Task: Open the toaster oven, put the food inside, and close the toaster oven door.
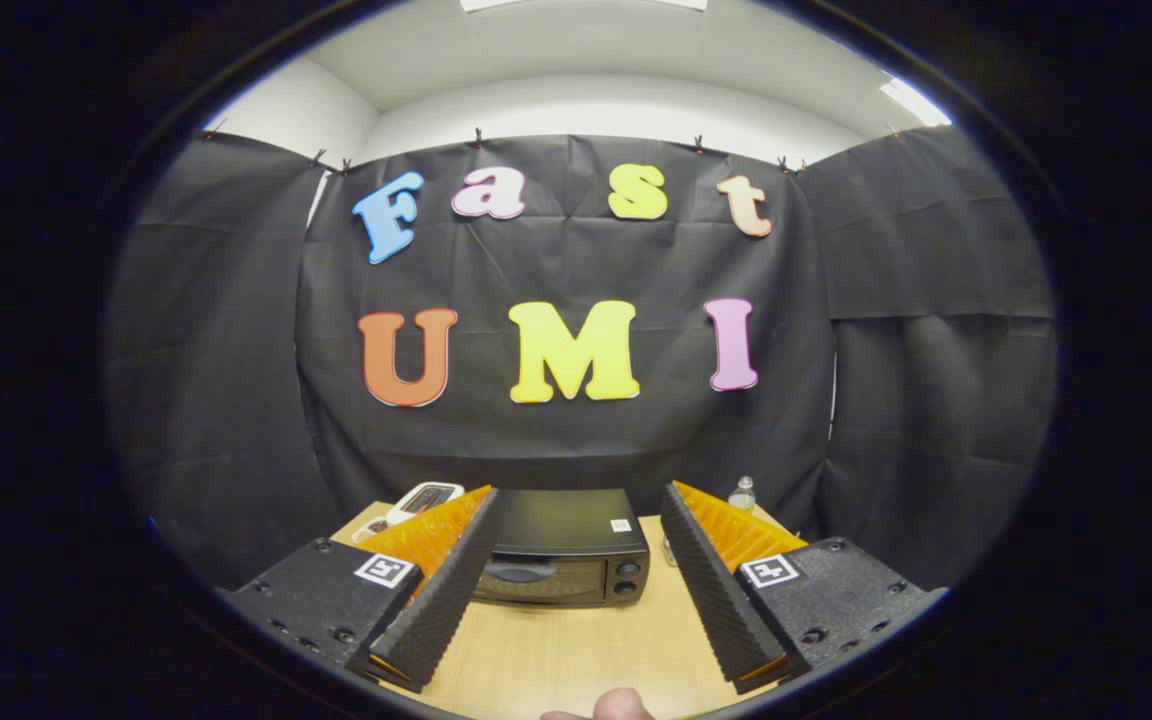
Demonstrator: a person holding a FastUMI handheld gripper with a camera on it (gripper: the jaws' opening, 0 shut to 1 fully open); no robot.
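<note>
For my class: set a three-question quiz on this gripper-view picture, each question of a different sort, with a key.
1. True or false: the toaster oven door is open.
2. The gripper fingers are: A) spread apart, holding nothing; B) pressed on the door handle; C) holding food.
3. Fill in: the toaster oven stands on a wooden ____.

Key: 1 false, the door is closed. 2 A, the oven sits beyond the fingers, seen between them. 3 table.
</note>
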